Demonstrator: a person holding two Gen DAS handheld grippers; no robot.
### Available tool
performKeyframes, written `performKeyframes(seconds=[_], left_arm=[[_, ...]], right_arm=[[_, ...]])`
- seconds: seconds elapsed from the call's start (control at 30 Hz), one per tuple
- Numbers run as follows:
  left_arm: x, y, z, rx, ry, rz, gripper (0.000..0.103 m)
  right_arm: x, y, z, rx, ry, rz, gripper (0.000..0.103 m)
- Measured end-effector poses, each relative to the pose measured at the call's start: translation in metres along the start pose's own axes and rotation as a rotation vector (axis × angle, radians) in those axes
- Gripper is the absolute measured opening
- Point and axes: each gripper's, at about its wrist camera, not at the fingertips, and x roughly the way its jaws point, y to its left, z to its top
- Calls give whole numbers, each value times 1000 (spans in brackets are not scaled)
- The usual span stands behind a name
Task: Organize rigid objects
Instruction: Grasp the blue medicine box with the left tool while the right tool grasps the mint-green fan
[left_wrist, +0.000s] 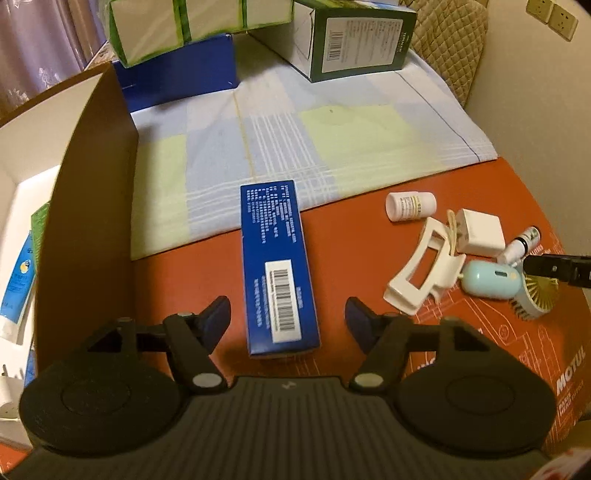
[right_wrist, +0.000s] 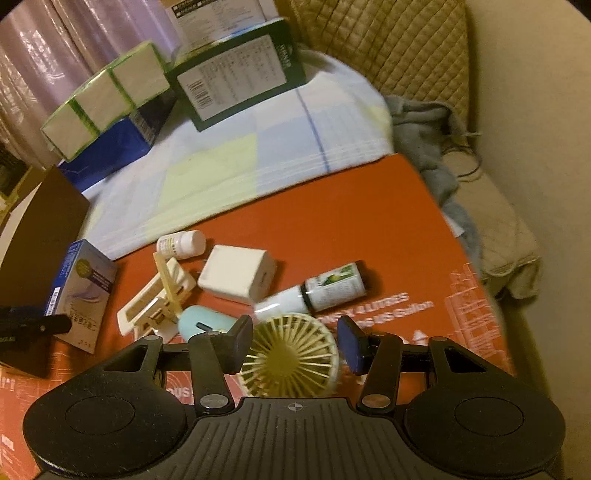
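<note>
- While the left gripper (left_wrist: 288, 319) is being held spread wide, the blue box (left_wrist: 277, 266) is lying straight ahead of it, its near end between the fingertips and untouched by them.
- Being judged from its look, the box is likely light, stiff cardboard with smooth faces; it is best being taken across its long sides, near the middle, with gentle pressure so the walls are not being crushed.
- With the right gripper (right_wrist: 295, 345) also being held apart, the fan (right_wrist: 291, 356) is sitting between its fingers, the left pad seemingly at the grille; contact cannot be told.
- The fan is being read as light, hard plastic with a fragile grille; its mint handle (right_wrist: 201, 321), just ahead-left, is the safer hold.
- Left of the left gripper, an open bin (left_wrist: 85, 206) is being filled: a tube (left_wrist: 16, 291) and a green packet are showing inside; the rest is being hidden by its wall.
</note>
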Motion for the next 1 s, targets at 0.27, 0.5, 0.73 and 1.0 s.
performKeyframes(seconds=[0.27, 0.5, 0.73, 1.0], left_arm=[[3, -4, -13, 6, 9, -7, 34], [-10, 3, -30, -15, 26, 12, 34], [-25, -1, -53, -27, 43, 10, 34], [-34, -7, -72, -28, 52, 3, 34]], right_arm=[[6, 13, -8, -100, 33, 75, 49], [10, 44, -25, -231, 102, 139, 50], [21, 84, -36, -433, 162, 139, 57], [20, 88, -53, -484, 162, 104, 59]])
